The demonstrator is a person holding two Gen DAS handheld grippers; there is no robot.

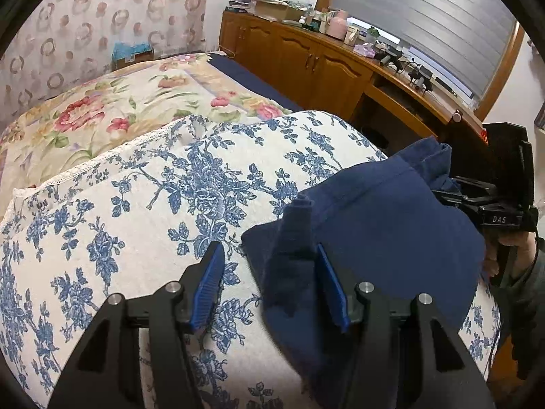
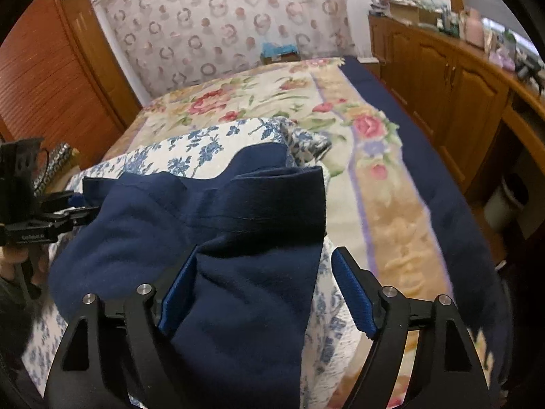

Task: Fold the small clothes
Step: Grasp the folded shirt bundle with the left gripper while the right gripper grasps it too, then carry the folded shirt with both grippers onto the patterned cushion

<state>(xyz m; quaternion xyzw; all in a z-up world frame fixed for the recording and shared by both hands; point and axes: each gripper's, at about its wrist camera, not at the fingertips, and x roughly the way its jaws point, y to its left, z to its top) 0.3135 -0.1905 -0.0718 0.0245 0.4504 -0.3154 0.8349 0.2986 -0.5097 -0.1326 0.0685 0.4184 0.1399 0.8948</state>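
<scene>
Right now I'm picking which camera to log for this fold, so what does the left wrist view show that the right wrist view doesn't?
Only the left wrist view: the window blind, and the left gripper from behind, open, navy cloth against one pad.

Only the right wrist view: the slatted wooden door, and the right gripper from behind, open, cloth between its fingers.

Both: the navy garment on the blue floral quilt, the rose-print bedspread, and the wooden cabinets.
</scene>
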